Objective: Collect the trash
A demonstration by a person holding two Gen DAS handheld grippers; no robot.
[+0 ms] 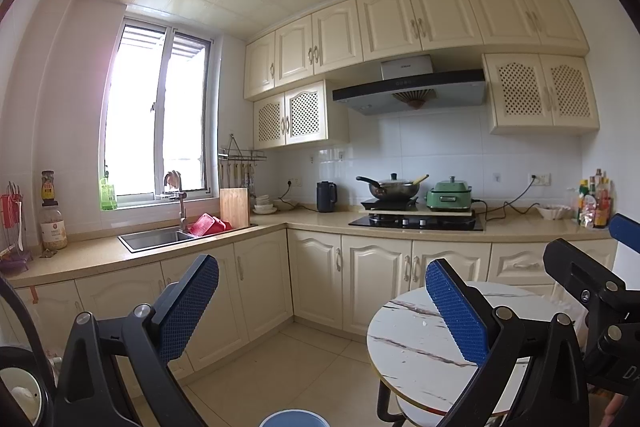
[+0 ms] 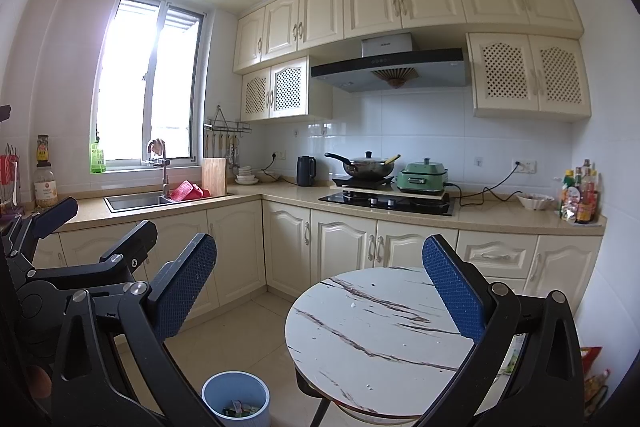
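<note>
A blue waste bin (image 2: 236, 393) stands on the floor left of the round marble table (image 2: 380, 331); several wrappers (image 2: 240, 409) lie inside it. Only the bin's rim (image 1: 294, 418) shows in the left wrist view. My right gripper (image 2: 318, 289) is held high above the table's near edge and the bin, open, nothing between its blue pads (image 2: 452, 287). My left gripper (image 1: 322, 311) is open too and empty, hovering beside the table (image 1: 416, 339). Each gripper shows in the other's view: the left gripper (image 2: 94, 227) and the right gripper (image 1: 598, 247). A few tiny crumbs dot the tabletop.
An L-shaped counter (image 2: 500, 217) runs along the far walls with a sink (image 2: 136, 201), a hob (image 2: 388, 203), a wok (image 2: 366, 165) and bottles (image 2: 580, 195). Colourful packets (image 2: 596, 379) lie low at the right, past the table. Tiled floor (image 2: 256, 331) stretches toward the cabinets.
</note>
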